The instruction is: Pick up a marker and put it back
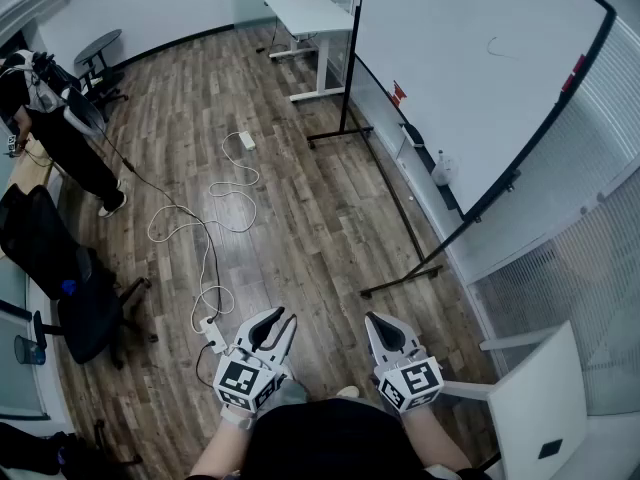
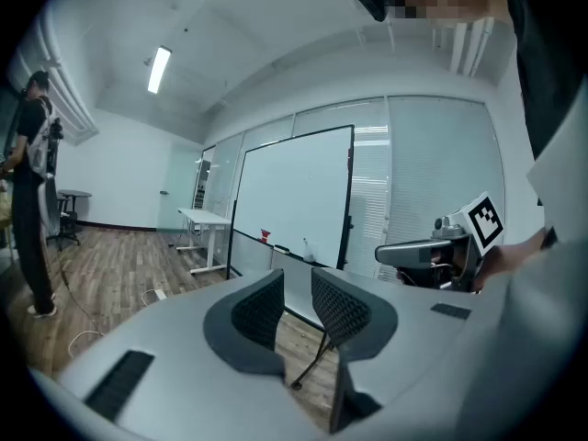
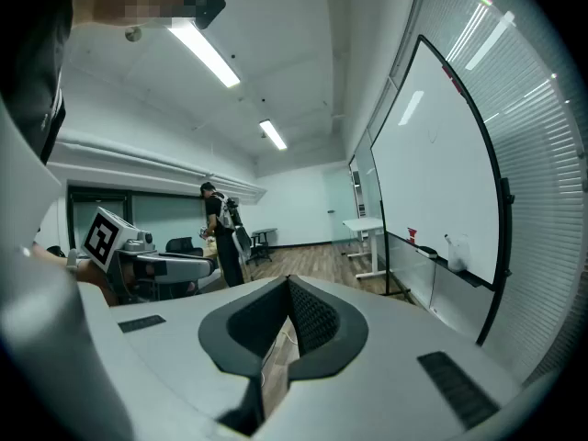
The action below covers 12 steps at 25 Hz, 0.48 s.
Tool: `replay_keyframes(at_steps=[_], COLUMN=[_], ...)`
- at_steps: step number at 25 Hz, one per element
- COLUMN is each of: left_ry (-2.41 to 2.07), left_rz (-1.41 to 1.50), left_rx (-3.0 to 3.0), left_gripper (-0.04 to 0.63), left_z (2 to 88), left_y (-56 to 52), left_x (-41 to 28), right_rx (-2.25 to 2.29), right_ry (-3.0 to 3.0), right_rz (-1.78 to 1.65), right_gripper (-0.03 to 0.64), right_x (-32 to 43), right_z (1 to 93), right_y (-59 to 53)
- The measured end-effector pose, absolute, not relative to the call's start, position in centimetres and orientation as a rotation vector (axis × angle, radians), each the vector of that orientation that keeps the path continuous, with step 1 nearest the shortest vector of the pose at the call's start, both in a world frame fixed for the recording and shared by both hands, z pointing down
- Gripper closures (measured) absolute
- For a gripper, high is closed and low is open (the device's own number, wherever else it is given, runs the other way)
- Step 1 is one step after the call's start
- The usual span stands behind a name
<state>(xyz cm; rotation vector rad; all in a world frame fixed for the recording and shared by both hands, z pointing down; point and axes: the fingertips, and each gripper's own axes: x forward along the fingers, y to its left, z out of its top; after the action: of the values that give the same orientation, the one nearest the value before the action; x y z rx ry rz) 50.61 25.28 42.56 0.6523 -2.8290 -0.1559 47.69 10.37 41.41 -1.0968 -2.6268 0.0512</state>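
Both grippers are held low in front of the person, over a wood-plank floor (image 1: 300, 218).

Left gripper (image 1: 280, 318): its own view shows the jaws standing apart with a clear gap. Nothing is between them; only floor and a leg of the whiteboard stand show through the gap.

Right gripper (image 1: 374, 320): its own view shows the jaw tips meeting. Only a narrow slit opens lower down, and it has hold of nothing.

The whiteboard (image 1: 470, 58) stands on a wheeled frame ahead and to the right, well apart from both grippers. The tray (image 1: 426, 154) along its lower edge carries a red item (image 1: 398, 93), a dark item (image 1: 413, 136) and a pale bottle (image 1: 443, 170). At this size it cannot be told which of these, if any, is a marker.

A white cable (image 1: 205, 238) lies looped on the floor ahead of the left gripper. A black office chair (image 1: 70, 298) stands at far left, and another person (image 1: 60, 128) stands beyond it.
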Motion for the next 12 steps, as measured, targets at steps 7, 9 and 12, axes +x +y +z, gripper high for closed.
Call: replay_keyframes(at_steps=[7,9,12], left_ry=[-2.831,-2.831,-2.816], left_rz=[-0.163,-0.176,-0.175], left_rx=[0.7,0.708,0.728], left_gripper=[0.502,0.502,0.502], left_z=[42.4,42.6,43.5], left_y=[31.9,33.9,36.0], left_x=[49.1,48.3,46.8], right_rx=[-1.054,-1.026,-0.972], right_ry=[-2.637,-2.656,-2.664], right_rz=[0.052,0.067,0.078], right_gripper=[0.589,0.589,0.588], right_x=[46.4,45.6,44.1], right_z=[41.3,41.3,41.9], right_y=[16.7,18.0,19.2])
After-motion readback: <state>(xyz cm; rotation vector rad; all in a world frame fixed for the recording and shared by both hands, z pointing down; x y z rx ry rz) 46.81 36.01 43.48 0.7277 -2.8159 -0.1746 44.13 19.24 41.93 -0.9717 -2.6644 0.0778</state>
